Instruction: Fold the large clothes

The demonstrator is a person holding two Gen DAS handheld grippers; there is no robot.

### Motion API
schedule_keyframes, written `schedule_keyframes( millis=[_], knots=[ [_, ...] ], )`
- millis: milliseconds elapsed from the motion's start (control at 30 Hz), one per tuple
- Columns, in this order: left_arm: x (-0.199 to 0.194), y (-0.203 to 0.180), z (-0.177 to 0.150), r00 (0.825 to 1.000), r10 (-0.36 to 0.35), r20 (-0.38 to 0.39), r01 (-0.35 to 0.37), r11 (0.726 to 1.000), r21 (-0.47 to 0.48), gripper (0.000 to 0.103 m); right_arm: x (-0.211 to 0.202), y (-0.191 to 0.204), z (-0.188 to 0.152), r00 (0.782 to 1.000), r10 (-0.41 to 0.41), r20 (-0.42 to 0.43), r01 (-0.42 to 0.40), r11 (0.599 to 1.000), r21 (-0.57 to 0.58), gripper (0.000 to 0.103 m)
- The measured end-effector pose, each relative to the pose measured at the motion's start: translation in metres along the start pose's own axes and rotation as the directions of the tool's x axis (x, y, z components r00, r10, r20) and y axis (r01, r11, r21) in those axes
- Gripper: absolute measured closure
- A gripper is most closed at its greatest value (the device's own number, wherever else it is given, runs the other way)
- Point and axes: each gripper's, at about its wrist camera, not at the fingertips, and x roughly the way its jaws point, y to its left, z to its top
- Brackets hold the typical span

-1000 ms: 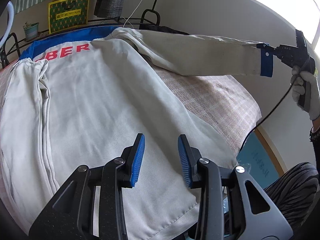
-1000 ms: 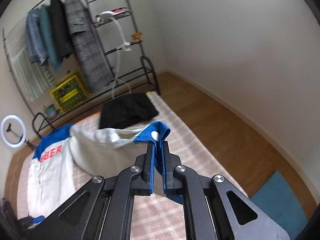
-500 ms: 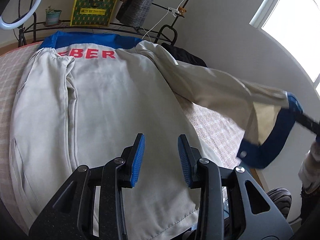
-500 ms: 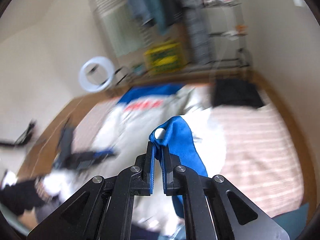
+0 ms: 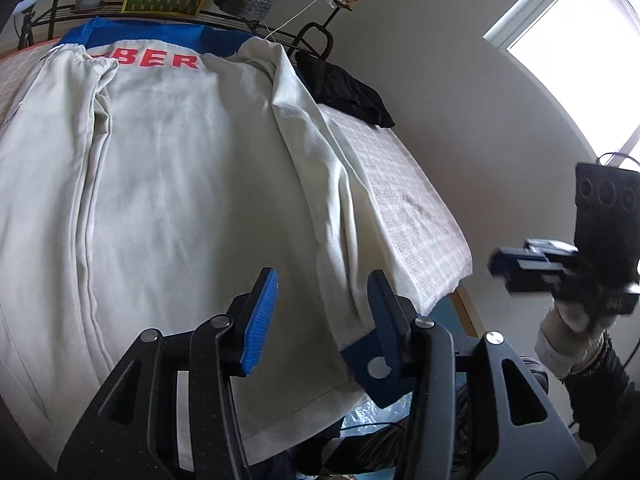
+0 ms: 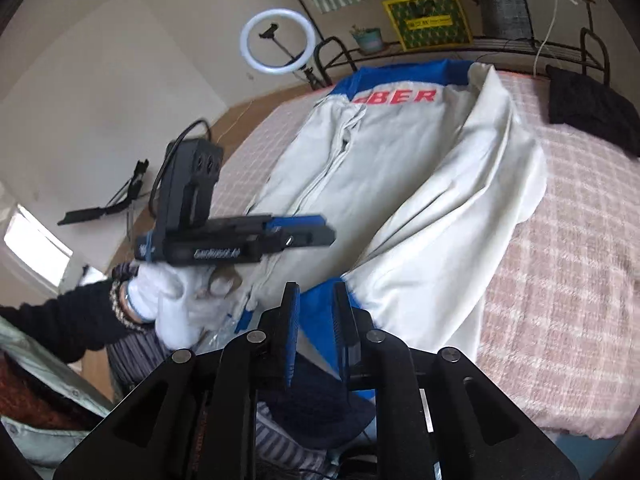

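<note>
Daylight is admitted through the overexposed window; edges are bent by fisheye distortion, and the right gripper below it is motion-blurred.

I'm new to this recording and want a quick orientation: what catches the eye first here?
A large pale jacket with red lettering and a blue collar lies spread across the checked bed, its right sleeve folded down along its side. The blue cuff lies at the near edge, just beyond the opening right gripper.
</note>
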Motion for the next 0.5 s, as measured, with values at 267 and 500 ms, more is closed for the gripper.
schedule_keyframes(
  millis=[267,500],
  knots=[
    [0.003,-0.057,-0.011,0.999,0.046,-0.024,-0.042,0.987,0.153,0.045,0.016,-0.096,0.076,0.984,-0.17,0.043,0.163,0.978,0.13,0.088],
    [0.049,-0.046,-0.029,0.982,0.153,-0.112,-0.118,0.957,0.265,0.097,0.055,-0.152,0.139,0.981,-0.168,0.093,0.143,0.962,0.234,0.055]
  ],
)
